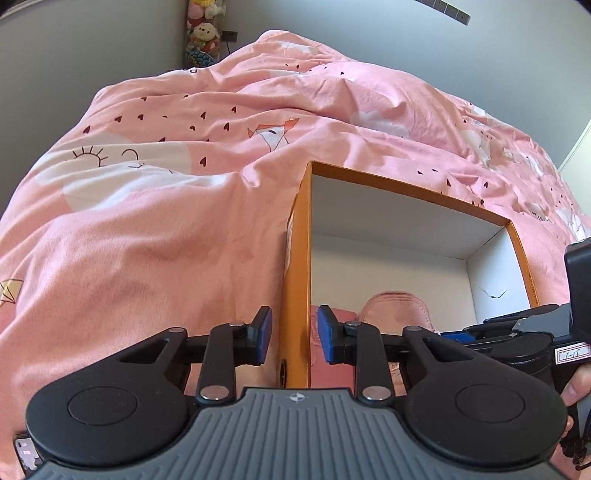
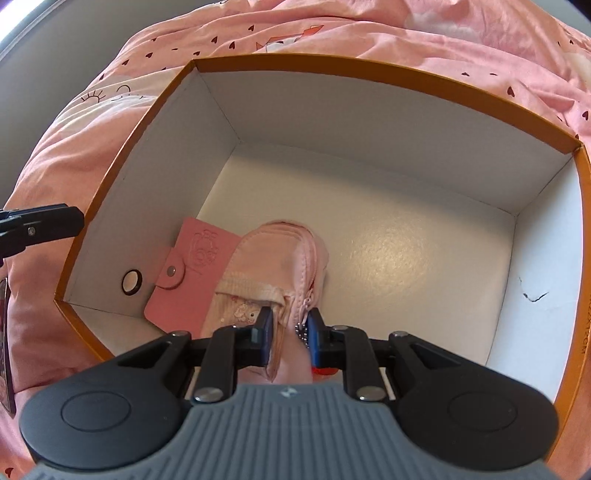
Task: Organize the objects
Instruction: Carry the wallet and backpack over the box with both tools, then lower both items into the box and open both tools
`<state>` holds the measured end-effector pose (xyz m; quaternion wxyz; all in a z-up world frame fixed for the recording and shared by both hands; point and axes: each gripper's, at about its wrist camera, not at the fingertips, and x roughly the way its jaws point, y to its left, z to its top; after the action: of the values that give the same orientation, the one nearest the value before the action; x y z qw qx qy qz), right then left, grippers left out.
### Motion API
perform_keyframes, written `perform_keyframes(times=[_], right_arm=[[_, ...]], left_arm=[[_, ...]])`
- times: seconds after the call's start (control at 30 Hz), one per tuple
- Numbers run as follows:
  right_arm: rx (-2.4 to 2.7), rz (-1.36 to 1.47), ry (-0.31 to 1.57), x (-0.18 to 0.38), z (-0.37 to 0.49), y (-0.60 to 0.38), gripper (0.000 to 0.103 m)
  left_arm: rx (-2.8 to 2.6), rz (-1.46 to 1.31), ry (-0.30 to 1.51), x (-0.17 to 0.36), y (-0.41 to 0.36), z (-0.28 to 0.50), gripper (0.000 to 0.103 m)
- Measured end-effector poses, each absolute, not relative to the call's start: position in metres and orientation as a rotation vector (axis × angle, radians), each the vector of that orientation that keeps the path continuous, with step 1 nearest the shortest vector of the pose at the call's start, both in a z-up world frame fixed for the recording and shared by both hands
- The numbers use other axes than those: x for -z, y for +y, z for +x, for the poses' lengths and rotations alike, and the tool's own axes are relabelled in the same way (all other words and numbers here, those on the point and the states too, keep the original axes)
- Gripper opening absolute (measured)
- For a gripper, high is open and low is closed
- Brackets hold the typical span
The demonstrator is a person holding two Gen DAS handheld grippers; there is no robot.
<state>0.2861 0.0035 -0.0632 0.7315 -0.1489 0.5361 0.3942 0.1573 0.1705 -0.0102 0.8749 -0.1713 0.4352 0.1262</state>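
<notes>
Right wrist view, near first: right gripper (image 2: 289, 334) clamps the near end of a pink fabric pouch (image 2: 275, 258), blue pads pressing its folds from both sides, a small ball chain (image 2: 302, 334) hanging by the right pad. Pouch hangs down inside the orange box (image 2: 388, 75), far end on or just above the white floor, cannot tell which. Just left of the pouch, a pink snap-button card holder (image 2: 195, 273) lies flat on the box floor by the left wall, pouch partly over its right edge. Round eyelet (image 2: 132, 281) in the left wall beside it. Rest of box floor bare. Box sits on a pink printed duvet (image 2: 461, 40). Left gripper tip at the frame's left edge, outside the box.

Left wrist view: left gripper (image 1: 294, 335) straddles the box's left wall (image 1: 295, 295), one pad outside, one inside; pads stand apart from the wall, gripping nothing. Pouch top visible inside past it. Right gripper body at right edge, held by a hand (image 1: 578, 386). Far back: stuffed toys (image 1: 205, 35) against the wall.
</notes>
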Motion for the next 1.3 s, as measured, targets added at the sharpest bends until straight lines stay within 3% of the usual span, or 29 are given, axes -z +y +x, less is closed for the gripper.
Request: perform_keyframes(times=[0.33,0.47,1.1,1.3], right_arm=[[-0.917,-0.166,1.135,0.029,0.284,0.003,0.021],[-0.992,-0.072,1.199,0.036,0.284,0.020,0.020],[-0.944,-0.199,1.237,0.082,0.268,0.058,0.021],[-0.938,-0.206,1.193,0.075,0.264,0.056,0.039]], left_arm=[[-0.240,-0.436,0.876,0.014,0.178,0.151,0.024],[-0.260,-0.450,0.874,0.018,0.177,0.150,0.024],[-0.283,-0.467,0.841,0.028,0.168,0.141,0.018],[-0.315,-0.451,0.780,0.017,0.165,0.132,0.018]])
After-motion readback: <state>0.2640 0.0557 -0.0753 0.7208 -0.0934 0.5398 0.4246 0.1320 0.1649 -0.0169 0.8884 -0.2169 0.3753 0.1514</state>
